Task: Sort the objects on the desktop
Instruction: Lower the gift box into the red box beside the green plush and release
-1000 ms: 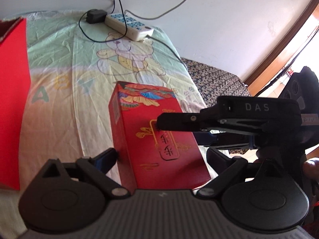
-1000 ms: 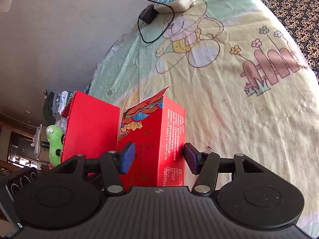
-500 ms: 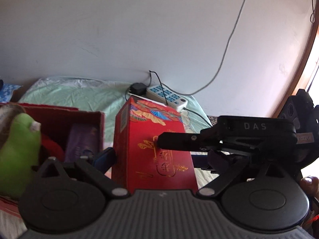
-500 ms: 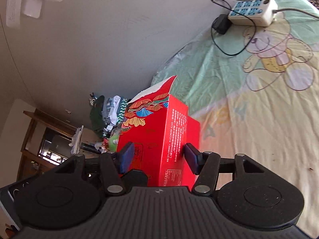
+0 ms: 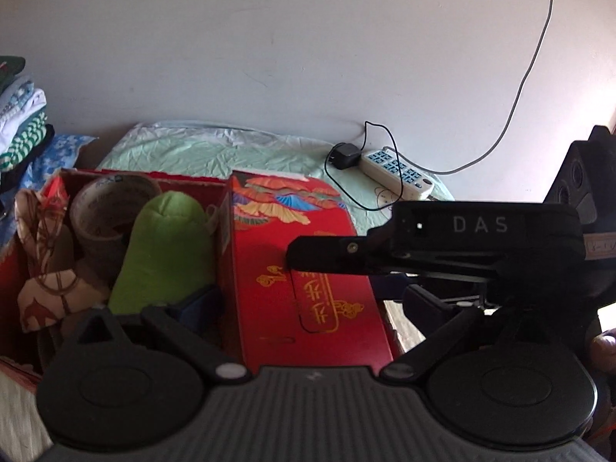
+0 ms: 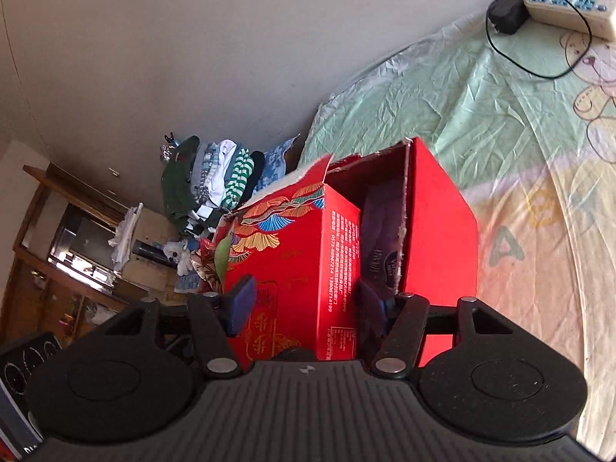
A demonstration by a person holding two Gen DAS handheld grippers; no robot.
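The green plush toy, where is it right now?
In the left wrist view the green plush toy sits left of centre inside the open red box, between the tape roll and the patterned red carton.

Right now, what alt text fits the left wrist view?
Both grippers, left and right, clamp a red carton held over an open red box containing a green plush and tape roll. A power strip lies on the sheet behind.

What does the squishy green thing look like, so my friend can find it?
Look on the bed for the open red bin. Inside, beside a roll of tape, lies the green plush toy: the only bright lime, soft, rounded thing there.
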